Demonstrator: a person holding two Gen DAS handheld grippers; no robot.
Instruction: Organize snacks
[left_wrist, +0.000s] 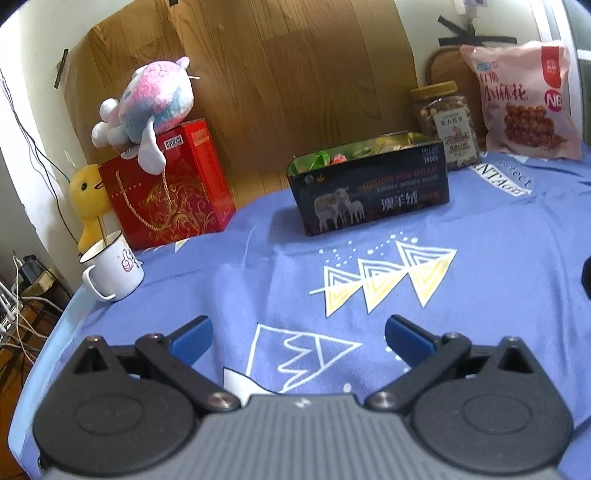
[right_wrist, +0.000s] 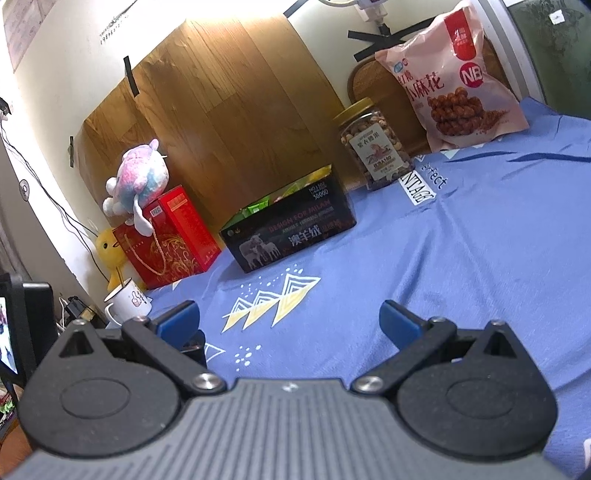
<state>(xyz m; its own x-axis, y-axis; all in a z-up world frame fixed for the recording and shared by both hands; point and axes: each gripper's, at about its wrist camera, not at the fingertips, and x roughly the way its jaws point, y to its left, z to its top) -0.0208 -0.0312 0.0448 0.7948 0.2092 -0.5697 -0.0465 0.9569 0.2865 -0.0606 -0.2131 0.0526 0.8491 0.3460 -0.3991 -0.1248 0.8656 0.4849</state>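
We hold the left tongs and the right tongs wide, with nothing between the fingers, both hovering low over the blue cloth on the bench, well in front of the box. The box stands open, and coloured packets show above its rim, so we judge that some snacks are already stowed. Behind the box to the right stands the nut jar, just beside it, and further right of the box the pink bag leans upright against the wall. These two look like what is left, if they belong in the box at all. No loose snack lies on the cloth in front of the box, so most of the sorting seems done.
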